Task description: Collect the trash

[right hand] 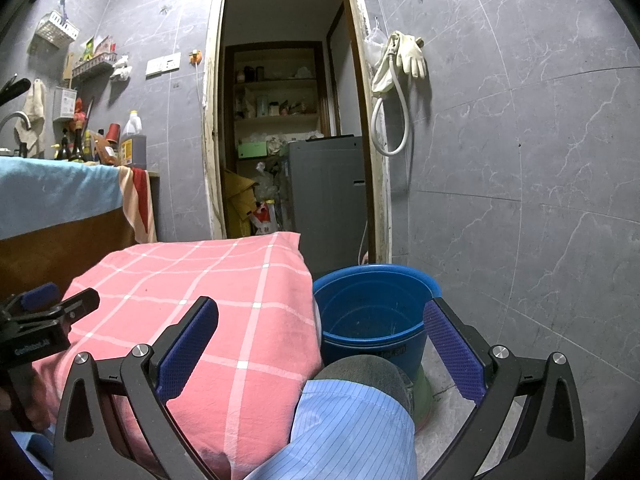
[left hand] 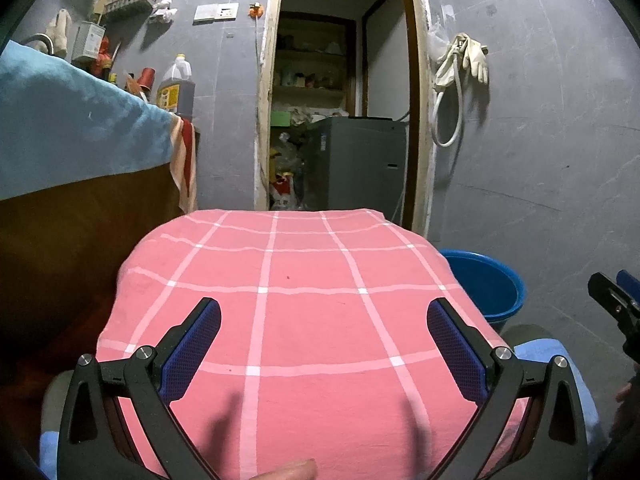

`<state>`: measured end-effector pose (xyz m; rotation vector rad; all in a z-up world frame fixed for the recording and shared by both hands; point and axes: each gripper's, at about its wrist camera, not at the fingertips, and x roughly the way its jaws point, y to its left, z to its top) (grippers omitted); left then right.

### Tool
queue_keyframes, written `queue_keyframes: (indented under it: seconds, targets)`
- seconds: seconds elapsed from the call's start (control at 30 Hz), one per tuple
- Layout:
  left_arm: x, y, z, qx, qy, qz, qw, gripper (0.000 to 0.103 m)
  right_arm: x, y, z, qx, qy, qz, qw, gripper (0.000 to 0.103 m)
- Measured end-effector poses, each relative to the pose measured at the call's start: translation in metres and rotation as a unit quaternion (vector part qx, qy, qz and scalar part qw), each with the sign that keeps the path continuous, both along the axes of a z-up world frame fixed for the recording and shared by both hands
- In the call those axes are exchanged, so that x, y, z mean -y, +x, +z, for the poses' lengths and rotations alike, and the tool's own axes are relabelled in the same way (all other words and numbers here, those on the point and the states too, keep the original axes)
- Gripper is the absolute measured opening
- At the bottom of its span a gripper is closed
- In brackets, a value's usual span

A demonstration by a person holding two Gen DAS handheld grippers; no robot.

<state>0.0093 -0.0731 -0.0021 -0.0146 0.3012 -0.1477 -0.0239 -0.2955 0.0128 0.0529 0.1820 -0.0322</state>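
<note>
- Far left, a counter draped in a blue towel [right hand: 52,196] carries a crowd of bottles; a large dark jug [right hand: 134,142] with a yellow label stands at its right end, and the label print is too small to read.
- A striped cloth [right hand: 138,200] hangs off the counter's right corner, just beside the doorway [right hand: 280,120].
- The left gripper [left hand: 324,344] hovers over the pink checked cloth [left hand: 304,320], fingers spread wide, nothing between the blue pads [left hand: 192,352].
- In the right wrist view the left gripper [right hand: 48,312] shows at the near left edge; white lettering on its black body is blurred beyond reading.
- The pink cloth covers a raised surface in the middle; its far edge ends short of the doorway and its right edge drops off just beside the blue bucket [right hand: 372,312].
- No loose trash shows on the pink cloth; bags and clutter [right hand: 264,208] sit piled on the floor inside the doorway, left of a grey appliance [right hand: 328,196].
- The right gripper [right hand: 320,352] is spread wide and holds nothing, its left finger over the cloth, its right finger over the bucket's right rim.
- The bucket stands on the floor with its mouth open; faint print on its near wall cannot be read.
- A knee in light blue striped fabric [right hand: 352,428] sits near, touching the cloth's right edge.
- Far right, pale rubber gloves [right hand: 412,56] and a white hose [right hand: 390,128] hang on the grey tiled wall [right hand: 540,160]; the floor below it lies open.
</note>
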Motion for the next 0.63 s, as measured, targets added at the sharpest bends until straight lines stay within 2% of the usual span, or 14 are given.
queue_keyframes:
  seconds: [0.63]
  targets:
    - [0.0054, -0.0030, -0.0002, 0.005, 0.012, -0.002, 0.9999, 0.101, -0.0005, 0.0000, 0.0008, -0.001, 0.000, 0.000, 1.000, 0.103]
